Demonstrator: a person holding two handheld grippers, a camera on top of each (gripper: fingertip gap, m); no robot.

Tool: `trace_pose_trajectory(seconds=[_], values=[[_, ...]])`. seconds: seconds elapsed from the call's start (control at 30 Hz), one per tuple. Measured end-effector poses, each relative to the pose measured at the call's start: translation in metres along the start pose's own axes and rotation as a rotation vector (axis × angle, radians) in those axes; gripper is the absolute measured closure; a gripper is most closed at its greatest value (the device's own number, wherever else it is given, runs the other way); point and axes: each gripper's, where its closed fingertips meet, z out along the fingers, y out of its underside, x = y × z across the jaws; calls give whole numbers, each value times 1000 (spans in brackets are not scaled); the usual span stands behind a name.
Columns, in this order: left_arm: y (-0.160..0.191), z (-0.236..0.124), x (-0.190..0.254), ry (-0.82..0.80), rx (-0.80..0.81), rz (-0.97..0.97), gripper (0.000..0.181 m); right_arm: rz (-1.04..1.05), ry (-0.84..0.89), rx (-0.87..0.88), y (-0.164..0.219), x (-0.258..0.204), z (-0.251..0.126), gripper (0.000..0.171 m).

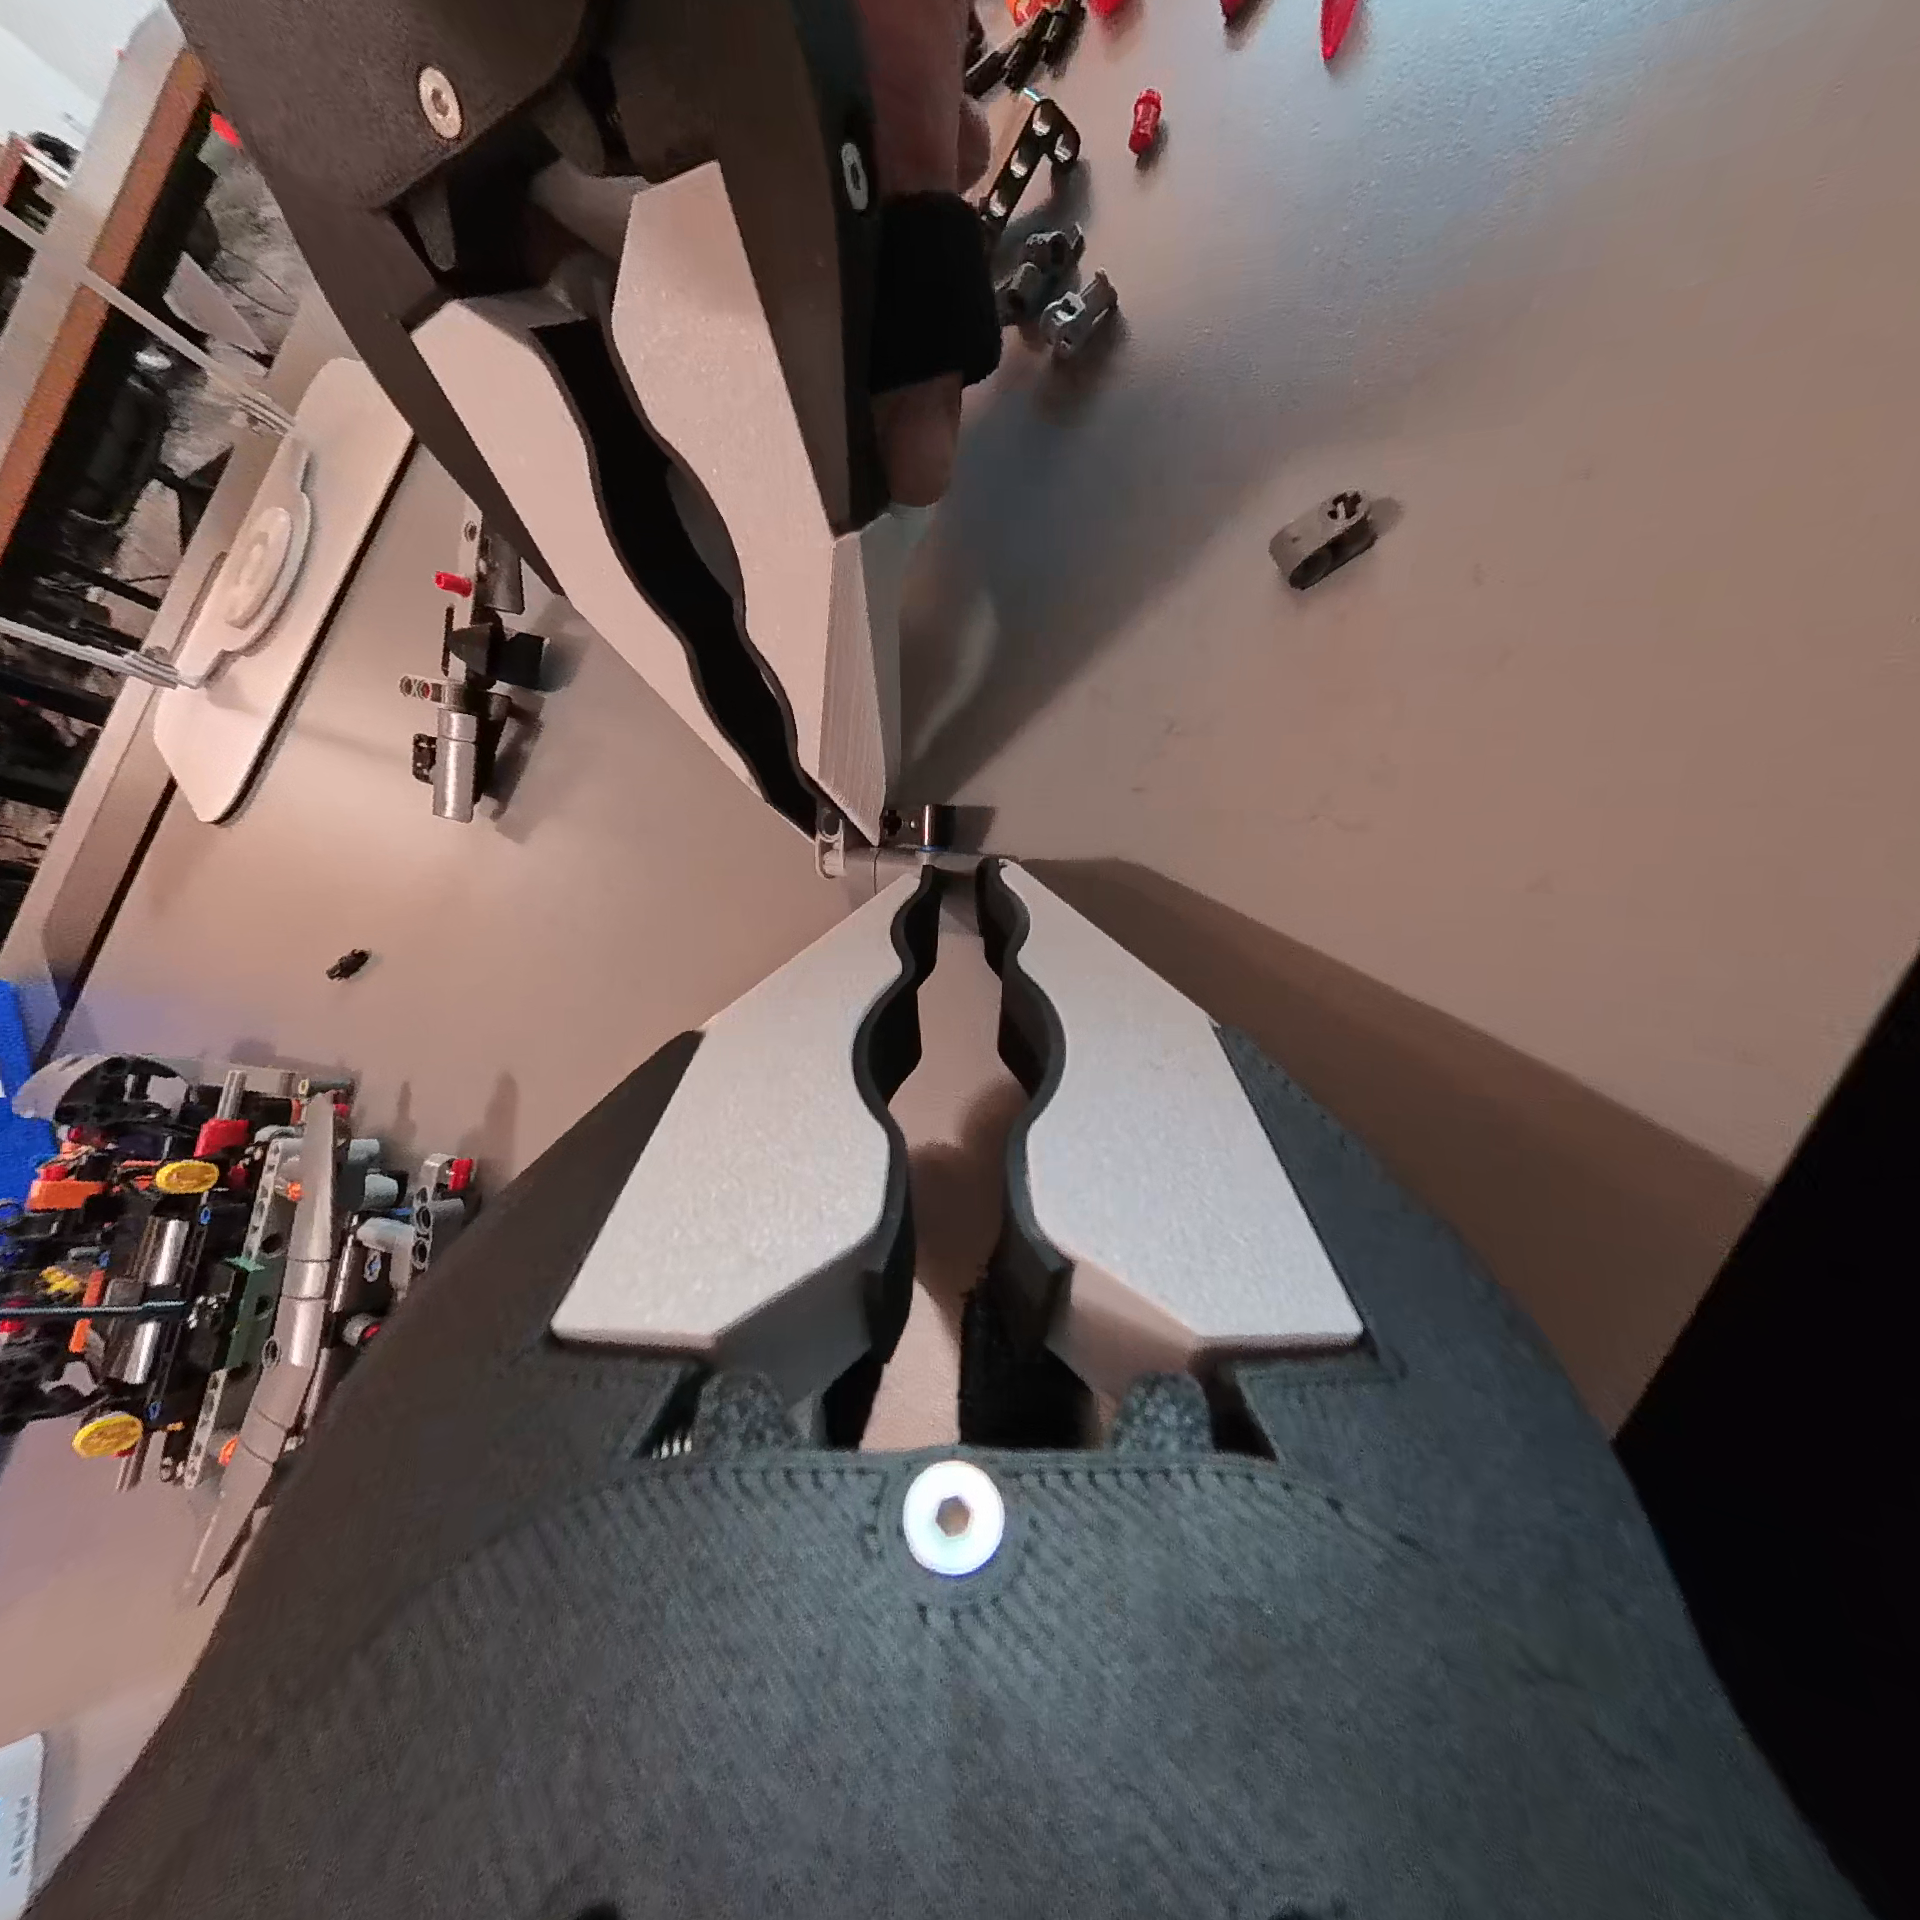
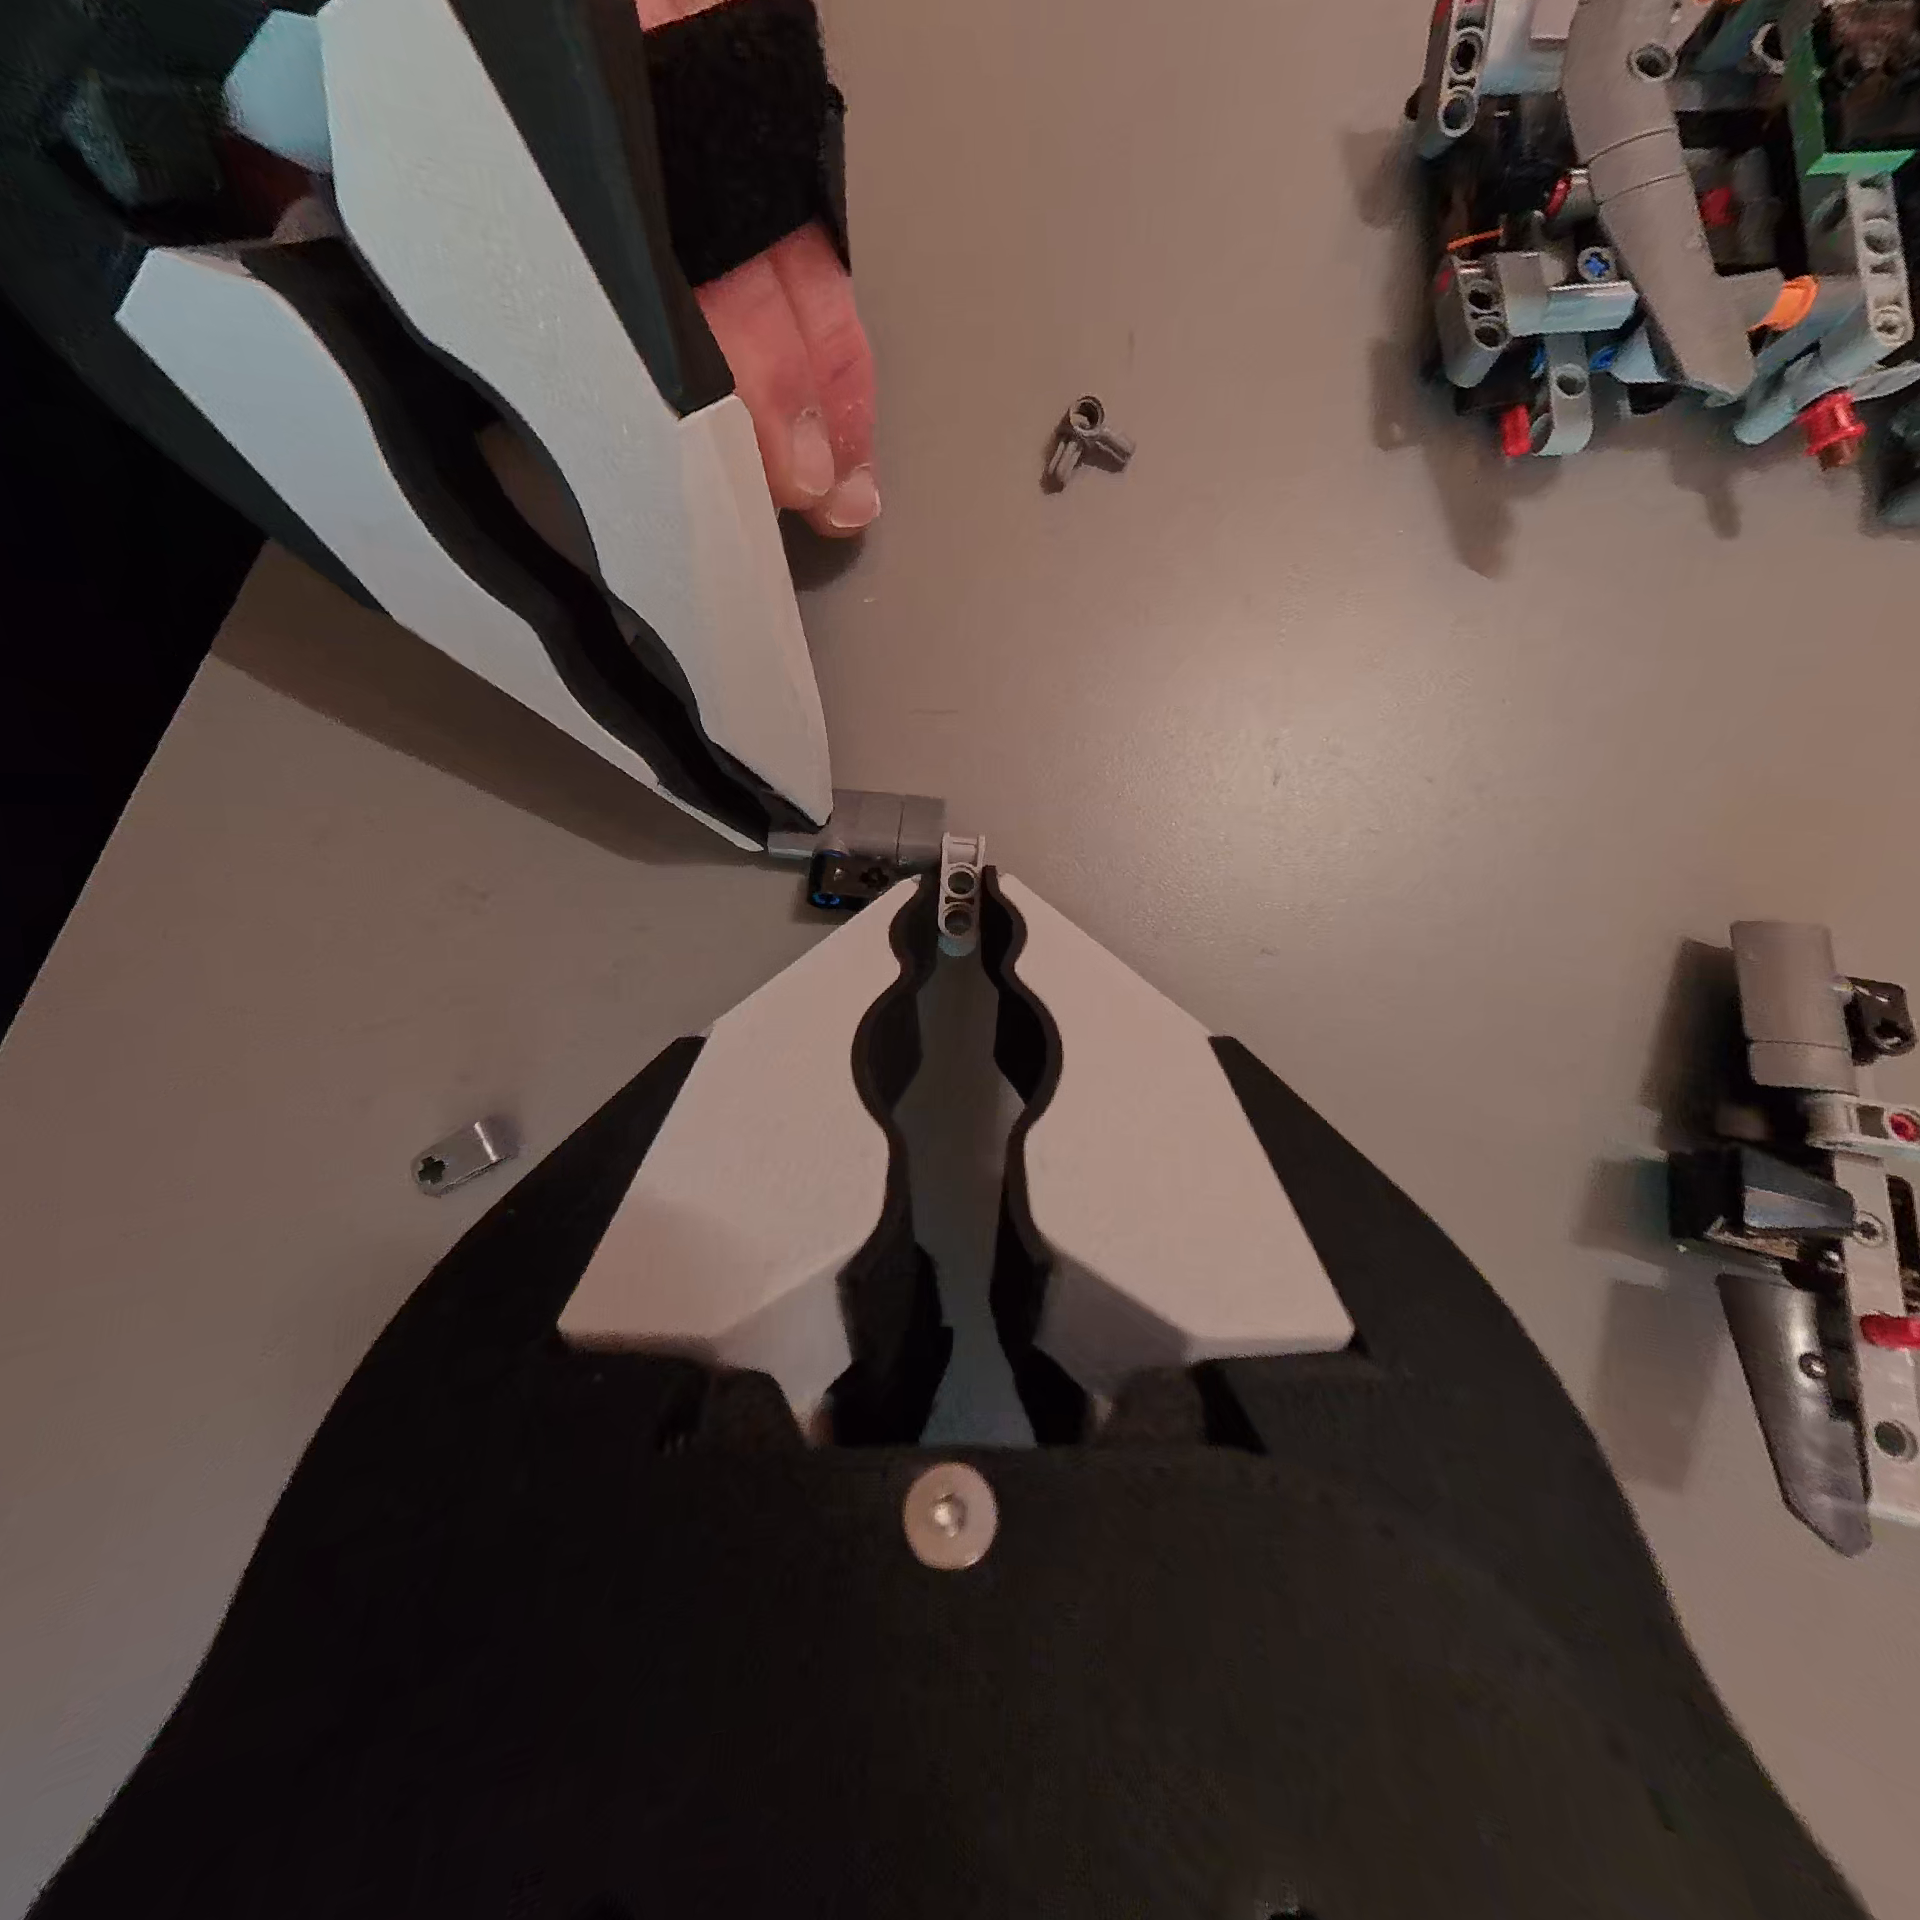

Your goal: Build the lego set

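Right gripper (image 2: 958, 891): jaws narrow, clamped on a light grey pin-holed beam (image 2: 960, 878) at frame centre. Left gripper (image 1: 954, 868): jaws narrow, pinching a small grey-and-black block assembly (image 2: 883, 831), which in the right wrist view sits just left of the beam and touches it. Fingers are matte white plastic with wavy black inner pads. Table (image 2: 1299, 727) is smooth, dull grey; its edge runs lower left in the right wrist view. Partly built model (image 2: 1662, 208) upper right, sub-assembly (image 2: 1808, 1195) at right edge, both well apart. Loose grey connector (image 2: 1086, 442) upper centre; flat grey piece (image 2: 462, 1155) lower left.
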Motion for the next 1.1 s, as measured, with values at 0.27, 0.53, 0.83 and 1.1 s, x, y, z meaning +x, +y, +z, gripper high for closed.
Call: trace_pose_trajectory(seconds=[0.27,0.53,0.83,1.1], values=[[-8,-24,-15,-72,103,-82,144,32,120,46,-9,12,-17,166],[-27,-49,-40,96,282,-473,133,-71,144,74,-40,-6,-54,166],[-60,-59,-29,518,457,-830,140,-217,143,61,-64,-38,-76,166],[-75,-60,-16,699,516,-956,170,-263,124,48,-58,-43,-77,166]])
